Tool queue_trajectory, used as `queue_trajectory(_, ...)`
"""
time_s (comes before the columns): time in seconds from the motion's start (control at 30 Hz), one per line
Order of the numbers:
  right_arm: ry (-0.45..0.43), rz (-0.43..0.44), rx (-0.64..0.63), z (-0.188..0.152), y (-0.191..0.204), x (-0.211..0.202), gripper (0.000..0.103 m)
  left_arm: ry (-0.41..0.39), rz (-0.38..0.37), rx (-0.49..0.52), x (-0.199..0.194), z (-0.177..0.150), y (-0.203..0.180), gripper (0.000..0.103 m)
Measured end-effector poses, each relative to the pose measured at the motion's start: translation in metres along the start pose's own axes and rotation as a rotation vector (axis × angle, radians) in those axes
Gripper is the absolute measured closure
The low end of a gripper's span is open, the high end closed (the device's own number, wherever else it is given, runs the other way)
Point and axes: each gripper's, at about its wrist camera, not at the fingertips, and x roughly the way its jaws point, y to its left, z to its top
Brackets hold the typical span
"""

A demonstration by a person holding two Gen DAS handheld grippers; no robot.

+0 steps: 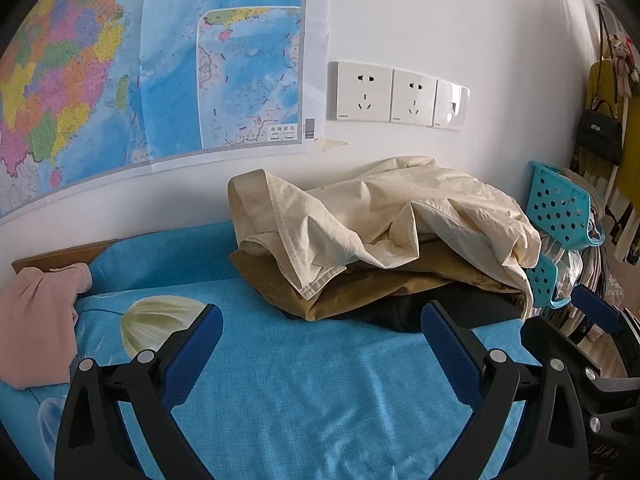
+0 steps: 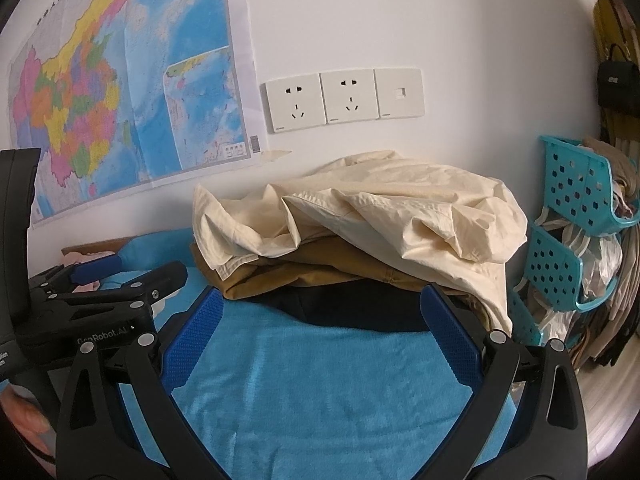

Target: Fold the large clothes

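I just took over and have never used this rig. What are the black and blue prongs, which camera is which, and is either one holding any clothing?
The prongs are two-finger grippers that a person holds, one in each hand. Each picture comes from a camera on one gripper, looking along its fingers. The left gripper and right gripper are both open and hold nothing. Each also shows at the edge of the other's view. Ahead, on the blue bed cover, lies a pile: a cream garment on top, a brown garment under it, a dark garment at the bottom. A pink cloth lies to the left.
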Motion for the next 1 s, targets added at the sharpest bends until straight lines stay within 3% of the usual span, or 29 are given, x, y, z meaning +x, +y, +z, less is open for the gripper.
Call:
queue_trajectory(0.23, 0.008, -0.02, -0.06, 0.004, 0.004, 0.015, 0.005, 0.004, -0.012, -0.004, 0.012, 0.01, 0.009, 0.007)
queue_trajectory(0.33, 0.011, -0.039, -0.12, 0.013, 0.007, 0.029, 0.006, 0.016, 0.019, -0.025, 0.024, 0.016, 0.023, 0.007)
queue_trajectory(0.6, 0.098, -0.142, -0.514, 0.043, 0.023, 0.113, 0.006, 0.026, 0.131, -0.056, 0.048, 0.026, 0.065, 0.007)
queue_trajectory(0.8, 0.145, -0.148, -0.774, 0.043, 0.039, 0.163, 0.006, 0.061, 0.166, -0.078, 0.066, 0.025, 0.089, 0.007)
queue_trajectory(0.87, 0.159, -0.134, -0.872, 0.04, 0.047, 0.174, 0.023, 0.071, 0.178, -0.075, 0.072, 0.024, 0.094, 0.007)
queue_trajectory(0.93, 0.197, -0.101, -0.898, 0.042, 0.05, 0.18, 0.078, 0.082, 0.187, -0.073, 0.079, 0.023, 0.099, 0.007)
queue_trajectory(0.97, 0.211, -0.101, -0.876, 0.048, 0.048, 0.181, 0.089, 0.091, 0.187, -0.074, 0.083, 0.022, 0.103, 0.007)
queue_trajectory(1.0, 0.214, -0.078, -0.812, 0.061, 0.043, 0.177, 0.093, 0.093, 0.188, -0.074, 0.084, 0.021, 0.105, 0.007)
